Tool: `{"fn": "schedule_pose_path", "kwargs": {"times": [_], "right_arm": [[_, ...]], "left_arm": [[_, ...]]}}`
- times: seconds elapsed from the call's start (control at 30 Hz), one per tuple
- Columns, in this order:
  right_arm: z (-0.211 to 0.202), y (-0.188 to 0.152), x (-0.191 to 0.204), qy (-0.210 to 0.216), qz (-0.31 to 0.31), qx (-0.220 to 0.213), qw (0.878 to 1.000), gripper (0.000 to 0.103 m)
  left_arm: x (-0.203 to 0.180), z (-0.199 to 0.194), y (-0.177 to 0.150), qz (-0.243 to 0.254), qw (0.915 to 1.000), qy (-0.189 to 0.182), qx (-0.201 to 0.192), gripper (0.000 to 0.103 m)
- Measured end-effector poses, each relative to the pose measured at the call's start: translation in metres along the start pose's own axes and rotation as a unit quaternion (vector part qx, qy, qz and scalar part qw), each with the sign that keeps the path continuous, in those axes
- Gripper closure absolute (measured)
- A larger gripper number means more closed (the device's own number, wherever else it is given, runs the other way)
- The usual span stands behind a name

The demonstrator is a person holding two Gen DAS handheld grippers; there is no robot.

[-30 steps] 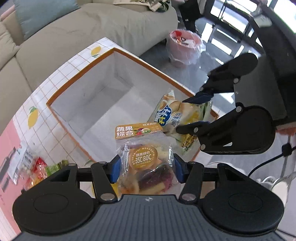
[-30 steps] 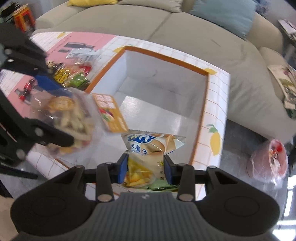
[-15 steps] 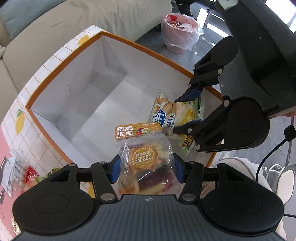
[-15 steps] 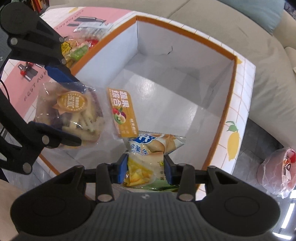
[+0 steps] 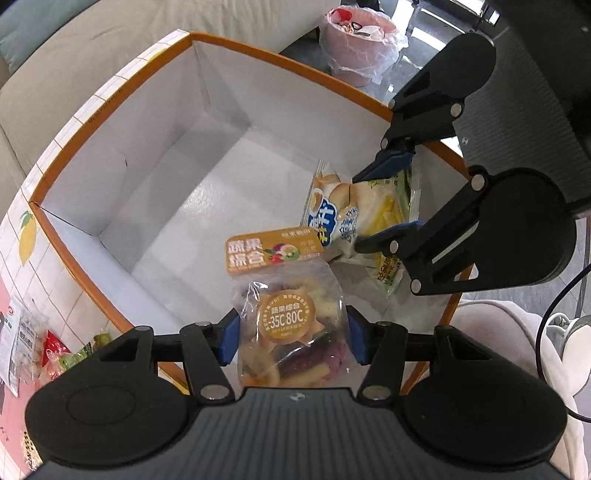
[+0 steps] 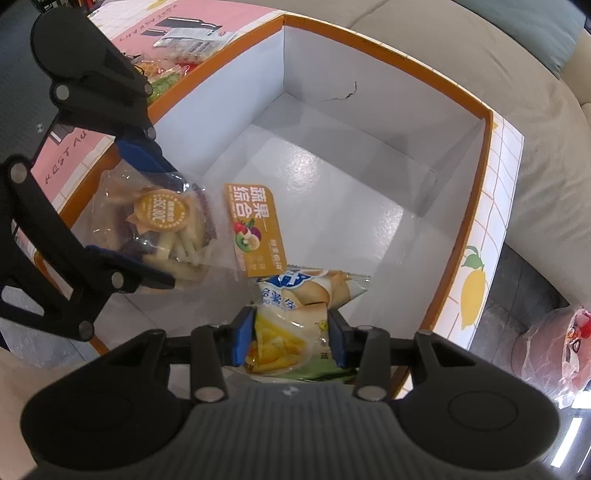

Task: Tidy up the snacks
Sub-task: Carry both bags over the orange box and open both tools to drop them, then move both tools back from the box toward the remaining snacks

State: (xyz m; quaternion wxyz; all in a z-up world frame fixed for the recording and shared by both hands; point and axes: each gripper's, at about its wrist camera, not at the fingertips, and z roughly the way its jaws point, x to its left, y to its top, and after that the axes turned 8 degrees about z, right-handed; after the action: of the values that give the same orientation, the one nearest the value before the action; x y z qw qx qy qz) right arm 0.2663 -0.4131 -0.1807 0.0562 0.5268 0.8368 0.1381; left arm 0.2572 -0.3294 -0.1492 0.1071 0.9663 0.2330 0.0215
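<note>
Your left claw [image 5: 291, 338] pinched the clear dried-fruit bag [image 5: 288, 325] and your right claw [image 6: 291, 341] the yellow chip packet [image 6: 295, 325], both angled down over the orange-rimmed white box [image 6: 476, 107]; packet bottoms were hidden.

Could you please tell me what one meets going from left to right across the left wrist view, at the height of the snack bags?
Loose snack packets → mixed fruit-and-vegetable crisps bag in the left gripper → potato stick bag → right gripper.

Beige sofa [image 5: 74, 66] behind; teal cushion [image 6: 532, 29] on it. Pink bin [image 5: 360, 44] with clear liner on grey floor [image 6: 524, 280]; black cable [image 5: 554, 314] at right.
</note>
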Motion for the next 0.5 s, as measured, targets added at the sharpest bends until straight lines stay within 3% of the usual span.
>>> {"fn": "schedule_pose_path", "kwargs": {"times": [0.17,0.23,0.5], "right_arm": [[-0.001,0.002,0.007,-0.008,-0.011,0.006,1.000,0.059],[-0.002,0.005,0.009,-0.011,-0.013,0.005,1.000,0.053],[-0.016,0.008,0.017,-0.026,-0.011,-0.007,1.000,0.039]], "left_arm": [[0.000,-0.001,-0.003,-0.013,0.9999,-0.010,0.002,0.029],[0.000,-0.007,-0.003,-0.010,0.9999,-0.001,-0.008,0.024],[-0.002,-0.043,-0.009,-0.008,0.9992,0.015,-0.036,0.022]]}}
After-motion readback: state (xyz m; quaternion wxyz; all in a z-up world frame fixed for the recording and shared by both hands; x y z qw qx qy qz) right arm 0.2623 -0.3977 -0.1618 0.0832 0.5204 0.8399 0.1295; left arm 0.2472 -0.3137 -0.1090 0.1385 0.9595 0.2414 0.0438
